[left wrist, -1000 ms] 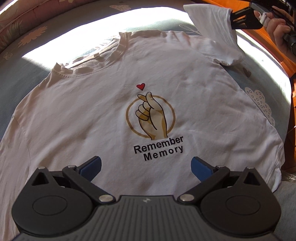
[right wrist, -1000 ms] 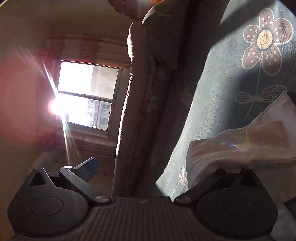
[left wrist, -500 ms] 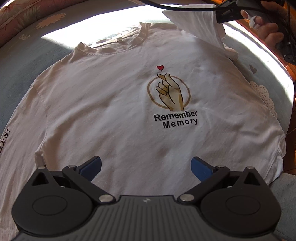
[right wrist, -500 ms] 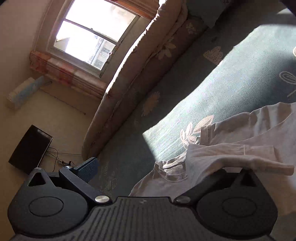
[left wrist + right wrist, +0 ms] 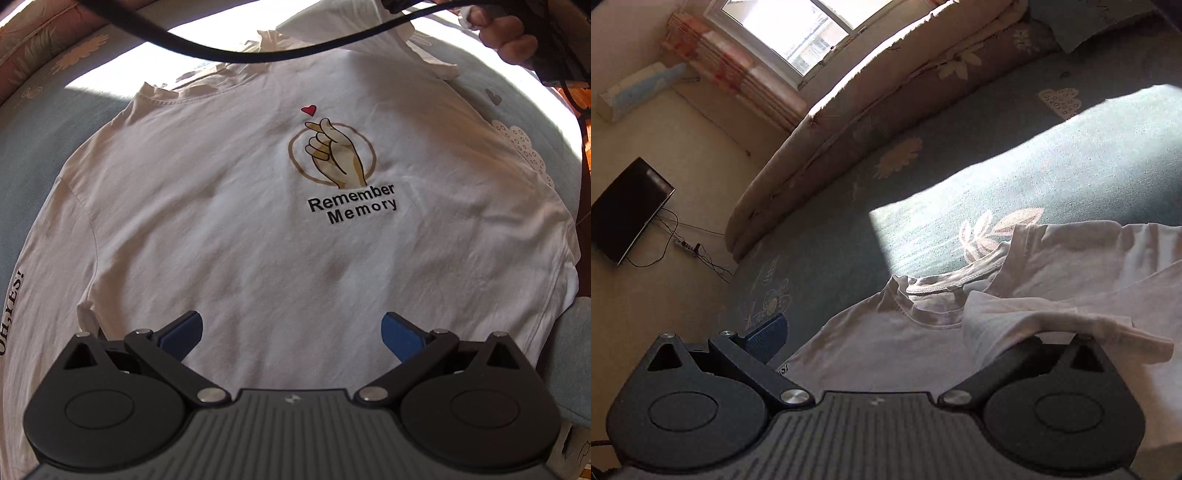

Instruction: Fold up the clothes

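White cotton T-shirt (image 5: 229,229) with a gold finger-heart print and black "Remember Memory" lettering: lies face up, spread flat on the blue-green floral bedcover (image 5: 40,133), collar toward the far side, hem toward the left wrist camera.

Right sleeve (image 5: 1027,325): lifted off the bed. A second ago it was held up beyond the shirt's right shoulder; it is now carried inward over the collar area and hangs across the neckline (image 5: 945,288). Judged: the first inward sleeve fold is under way, not yet laid down.

Right gripper (image 5: 923,332): black two-finger tool. One blue-padded finger stands clear at the left; the other is hidden under the draped sleeve cloth. The jaws look parted in this view, with the fabric resting over the hidden finger, yet whether anything is pinched there cannot be told. Its holder's hand (image 5: 506,33) and a black cable (image 5: 258,55) now cross the top of the left wrist view, nearer than half a second ago.

Left gripper (image 5: 291,332): released, both blue pads wide apart, hovering above the lower front of the shirt and grasping nothing. It has drawn back slightly, so more of the left sleeve, printed "OH,YES!", shows.

Padded floral bolster (image 5: 886,96), window and dark flat screen (image 5: 628,206): background only.

Pending, as judged: sleeve set flat on the chest, then the opposite side.
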Available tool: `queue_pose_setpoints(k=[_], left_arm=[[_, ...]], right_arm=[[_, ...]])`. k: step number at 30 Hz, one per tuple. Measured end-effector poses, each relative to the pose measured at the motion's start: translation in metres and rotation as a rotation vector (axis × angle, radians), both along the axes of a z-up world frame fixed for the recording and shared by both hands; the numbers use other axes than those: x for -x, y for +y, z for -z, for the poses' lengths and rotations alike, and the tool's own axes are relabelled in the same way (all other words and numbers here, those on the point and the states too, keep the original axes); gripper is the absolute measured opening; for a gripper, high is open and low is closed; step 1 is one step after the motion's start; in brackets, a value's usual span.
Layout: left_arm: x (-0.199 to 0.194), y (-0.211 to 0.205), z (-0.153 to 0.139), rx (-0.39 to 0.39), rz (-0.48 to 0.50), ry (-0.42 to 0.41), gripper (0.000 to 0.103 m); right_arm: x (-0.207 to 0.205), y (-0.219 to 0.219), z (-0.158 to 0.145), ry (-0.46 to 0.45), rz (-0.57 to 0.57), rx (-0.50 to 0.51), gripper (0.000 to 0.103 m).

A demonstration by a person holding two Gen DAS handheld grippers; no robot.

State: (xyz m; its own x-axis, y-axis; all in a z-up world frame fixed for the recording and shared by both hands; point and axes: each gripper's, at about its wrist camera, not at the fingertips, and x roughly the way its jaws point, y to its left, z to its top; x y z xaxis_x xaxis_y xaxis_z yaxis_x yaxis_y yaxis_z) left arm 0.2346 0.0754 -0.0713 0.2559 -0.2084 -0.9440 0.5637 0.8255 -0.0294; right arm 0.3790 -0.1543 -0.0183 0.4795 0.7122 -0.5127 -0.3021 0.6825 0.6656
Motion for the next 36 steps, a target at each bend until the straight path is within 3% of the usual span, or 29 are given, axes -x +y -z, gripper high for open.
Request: queue_pose_setpoints(k=[14, 31, 36], left_arm=[[0.004, 0.003, 0.011, 0.007, -0.017, 0.051, 0.102], [0.004, 0.011, 0.02, 0.016, -0.053, 0.076, 0.102], [0.005, 0.014, 0.024, 0.015, -0.065, 0.086, 0.102]], right_arm=[[0.002, 0.074, 0.022, -0.013, -0.241, 0.189, 0.103], [0.006, 0.121, 0.041, -0.037, -0.35, 0.312, 0.103], [0.007, 0.137, 0.061, 0.019, -0.396, 0.429, 0.103]])
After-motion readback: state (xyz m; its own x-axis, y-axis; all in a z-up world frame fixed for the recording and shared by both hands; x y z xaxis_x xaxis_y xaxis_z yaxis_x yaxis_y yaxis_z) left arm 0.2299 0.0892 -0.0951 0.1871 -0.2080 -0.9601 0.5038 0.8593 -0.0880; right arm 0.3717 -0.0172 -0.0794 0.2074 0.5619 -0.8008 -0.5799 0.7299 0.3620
